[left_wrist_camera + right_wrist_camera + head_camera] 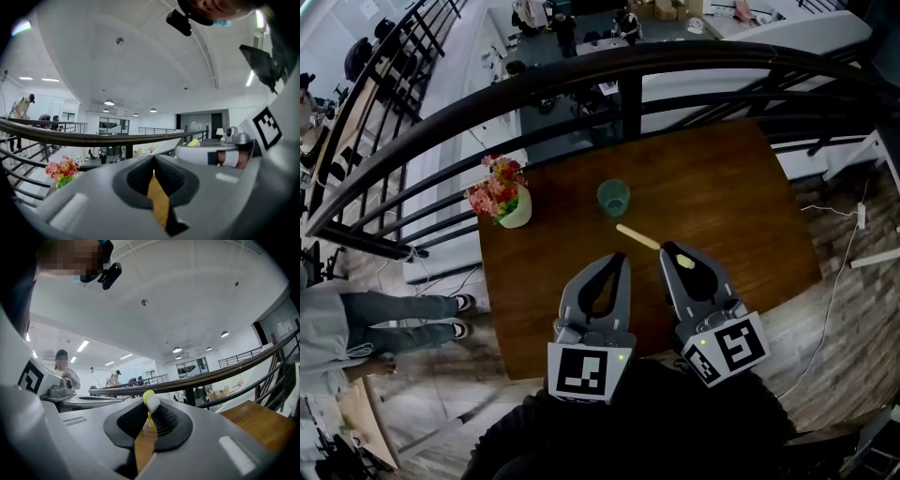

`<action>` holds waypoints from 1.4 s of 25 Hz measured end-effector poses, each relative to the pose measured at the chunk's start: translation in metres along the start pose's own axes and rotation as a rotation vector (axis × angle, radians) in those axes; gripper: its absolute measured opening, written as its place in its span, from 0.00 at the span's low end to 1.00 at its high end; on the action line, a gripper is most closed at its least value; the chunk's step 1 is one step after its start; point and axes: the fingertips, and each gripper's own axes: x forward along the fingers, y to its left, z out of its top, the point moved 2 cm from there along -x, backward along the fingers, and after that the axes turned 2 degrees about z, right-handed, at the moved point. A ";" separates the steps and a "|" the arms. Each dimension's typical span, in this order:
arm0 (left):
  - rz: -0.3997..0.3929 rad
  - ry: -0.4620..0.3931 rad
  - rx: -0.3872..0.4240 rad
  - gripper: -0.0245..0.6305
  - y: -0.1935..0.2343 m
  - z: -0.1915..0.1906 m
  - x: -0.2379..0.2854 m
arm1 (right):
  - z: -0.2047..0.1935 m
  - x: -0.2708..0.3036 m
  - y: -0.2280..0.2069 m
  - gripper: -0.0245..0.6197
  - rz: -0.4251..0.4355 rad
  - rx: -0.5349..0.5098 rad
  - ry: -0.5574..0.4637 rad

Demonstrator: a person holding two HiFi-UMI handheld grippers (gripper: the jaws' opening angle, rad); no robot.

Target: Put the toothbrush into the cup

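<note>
You're holding the toothbrush (639,238) in the right gripper (667,251), jaws pinching it at the thin neck just below the head. It's yellow, with a slim, straight handle. The head is sticking up and back over the jaws, showing white bristles with a yellow tip in the right gripper view. The handle is pointing forward out of the jaws, roughly level and angling toward the cup (613,198). The handle's end is sitting just short of the cup and isn't touching it. The cup is a small translucent green tumbler. It's standing upright on the wooden table (722,206), mouth facing up, with nothing showing inside.
</note>
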 end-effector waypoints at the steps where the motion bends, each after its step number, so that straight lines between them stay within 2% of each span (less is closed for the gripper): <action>1: 0.007 0.009 -0.006 0.05 0.001 -0.002 0.004 | -0.002 0.003 -0.004 0.07 0.002 0.005 0.010; 9: 0.039 0.066 -0.058 0.05 0.026 -0.019 0.042 | -0.020 0.045 -0.032 0.07 0.015 0.020 0.086; 18: 0.070 0.152 -0.131 0.05 0.062 -0.052 0.091 | -0.045 0.107 -0.065 0.07 0.010 -0.024 0.174; 24: 0.116 0.215 -0.175 0.05 0.089 -0.073 0.106 | -0.069 0.140 -0.072 0.07 0.021 -0.025 0.249; 29: 0.129 0.274 -0.221 0.05 0.105 -0.089 0.108 | -0.082 0.162 -0.070 0.07 0.024 -0.003 0.295; 35: 0.139 0.309 -0.239 0.05 0.122 -0.115 0.117 | -0.111 0.182 -0.070 0.08 0.045 0.007 0.334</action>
